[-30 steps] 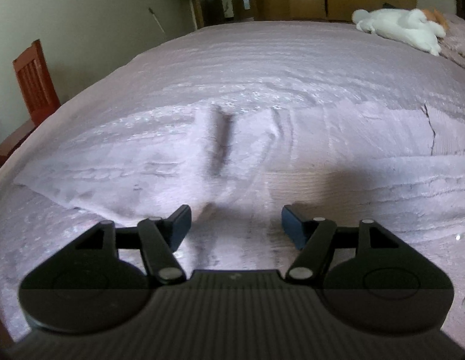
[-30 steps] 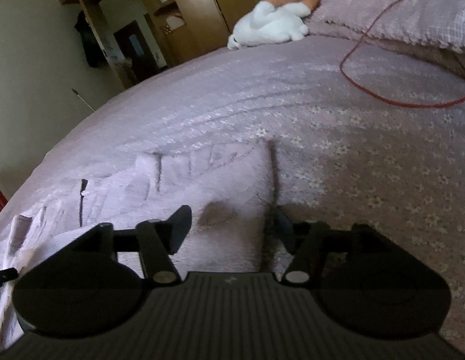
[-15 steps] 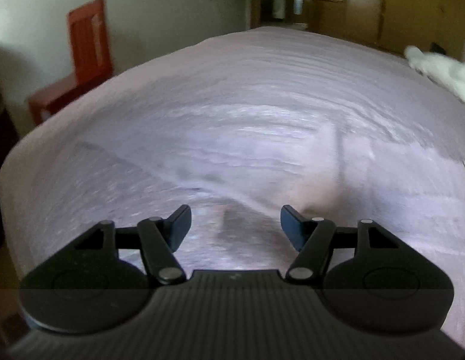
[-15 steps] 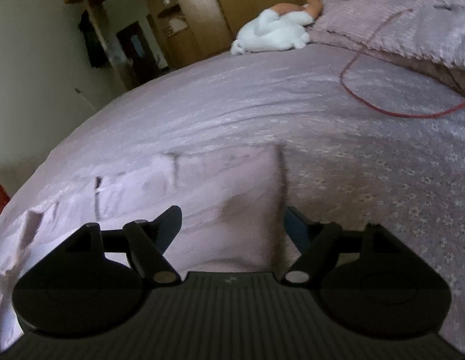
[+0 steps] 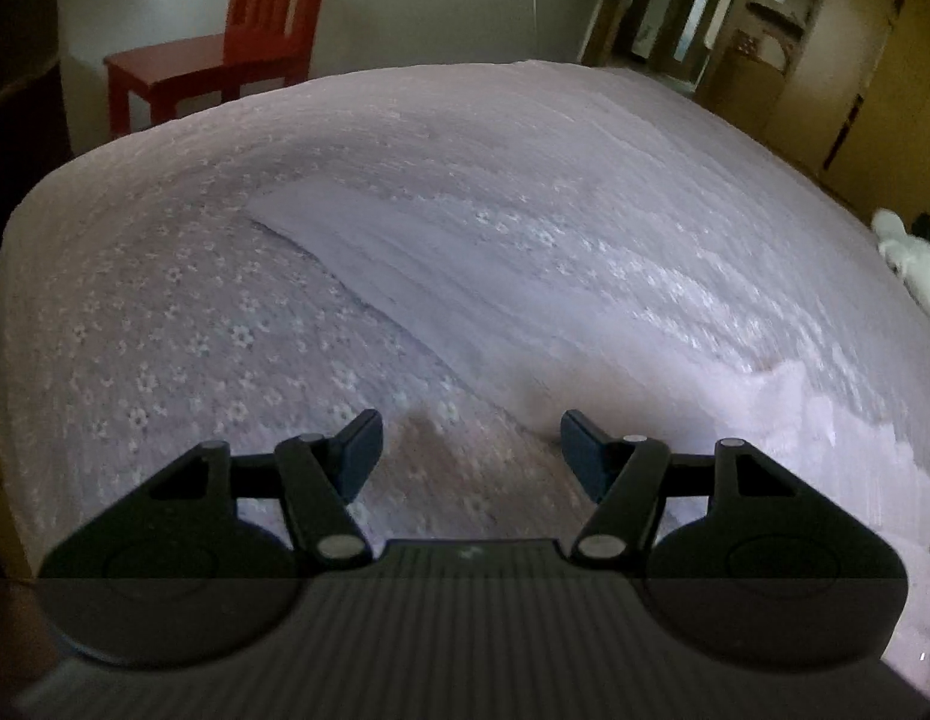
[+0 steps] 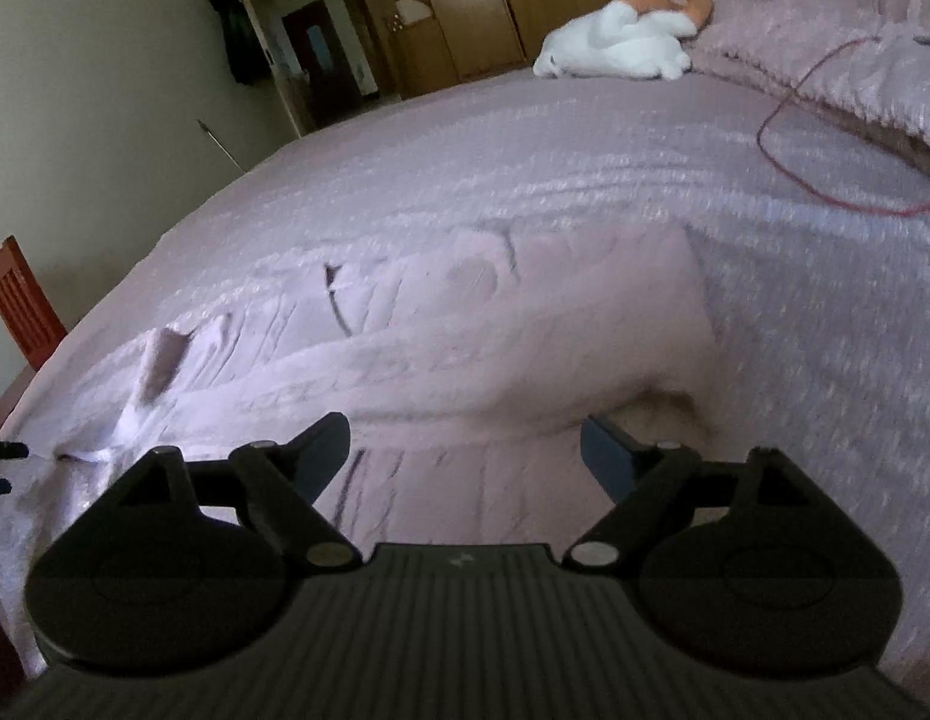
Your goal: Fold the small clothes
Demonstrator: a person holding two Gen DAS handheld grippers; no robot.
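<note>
Left view has swung round since a second ago — the red chair (image 5: 225, 48) is now up top and the bed's corner edge shows, where before it looked straight down the bed. The right gripper (image 6: 465, 450) has pulled back a bit and spread wider. The pale pink garment (image 6: 525, 324) lies flat on the floral bedspread (image 5: 195, 330), its right edge near the red cable (image 6: 825, 180), with lots of bare bed around. The left gripper (image 5: 471, 450) is wide open too — both hold nothing.
</note>
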